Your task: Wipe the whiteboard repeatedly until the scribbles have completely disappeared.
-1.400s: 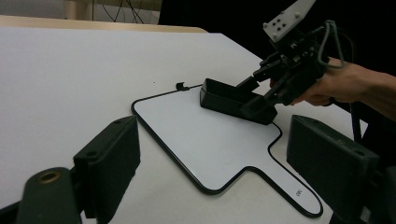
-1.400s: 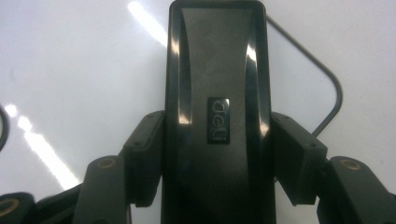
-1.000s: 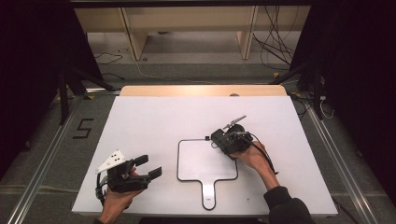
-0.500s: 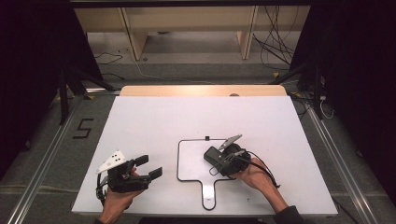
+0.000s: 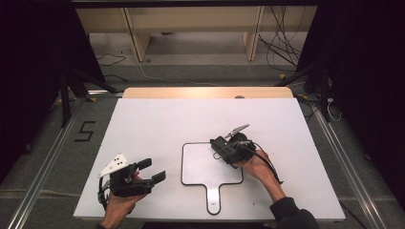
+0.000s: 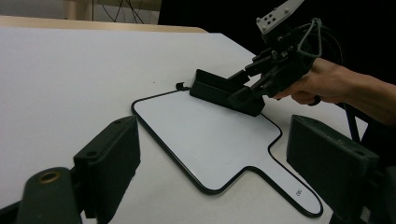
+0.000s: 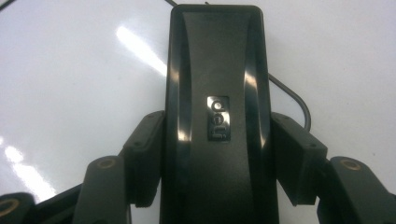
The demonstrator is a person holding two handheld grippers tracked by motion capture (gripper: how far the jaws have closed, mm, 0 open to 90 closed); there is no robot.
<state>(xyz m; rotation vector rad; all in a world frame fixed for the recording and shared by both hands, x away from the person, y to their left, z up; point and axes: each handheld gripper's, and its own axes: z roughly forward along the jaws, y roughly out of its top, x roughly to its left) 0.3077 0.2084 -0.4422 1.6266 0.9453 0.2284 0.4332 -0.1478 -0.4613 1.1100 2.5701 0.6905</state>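
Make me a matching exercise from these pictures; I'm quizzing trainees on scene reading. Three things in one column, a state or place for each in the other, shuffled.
Things:
1. left tool
2. right tool
3. whiteboard

States or places:
A. lies flat on the table, handle toward the person
B. open, holds nothing, beside the board
C. shut on the black eraser, over the board's far right corner

Pairs: 1-B, 2-C, 3-A
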